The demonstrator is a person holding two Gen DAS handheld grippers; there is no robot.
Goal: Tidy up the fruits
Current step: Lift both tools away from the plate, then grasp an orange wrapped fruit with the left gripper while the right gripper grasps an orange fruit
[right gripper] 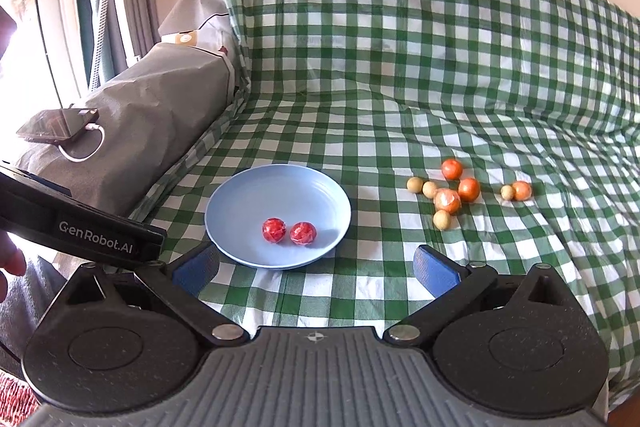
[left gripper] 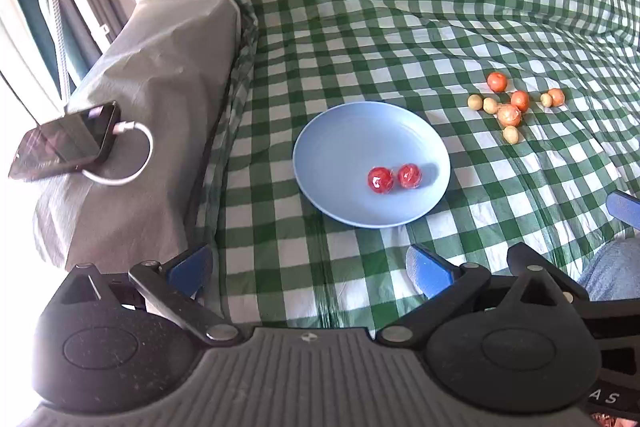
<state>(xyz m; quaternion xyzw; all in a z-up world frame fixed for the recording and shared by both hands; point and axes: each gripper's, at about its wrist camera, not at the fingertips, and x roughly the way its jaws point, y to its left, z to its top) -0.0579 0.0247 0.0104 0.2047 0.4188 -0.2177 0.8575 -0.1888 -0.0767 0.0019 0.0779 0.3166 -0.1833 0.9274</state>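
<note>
A light blue plate point(left gripper: 340, 131) lies on the green checked cloth and holds two red fruits point(left gripper: 380, 179). To its right lies a loose cluster of several orange fruits point(left gripper: 520, 100) and small beige fruits point(left gripper: 511, 134). My left gripper point(left gripper: 308, 273) is open and empty, near side of the plate. In the right wrist view the plate point(right gripper: 256, 195), the red fruits point(right gripper: 303, 233), the orange fruits point(right gripper: 468, 189) and the beige fruits point(right gripper: 442, 219) show too. My right gripper point(right gripper: 316, 269) is open and empty, just short of the plate's near rim.
A grey covered armrest point(left gripper: 160, 131) stands on the left with a phone point(left gripper: 64, 141) and white cable on it. The checked cloth rises up a backrest point(right gripper: 440, 27) behind. The left gripper's body point(right gripper: 80, 227) shows at the left of the right wrist view.
</note>
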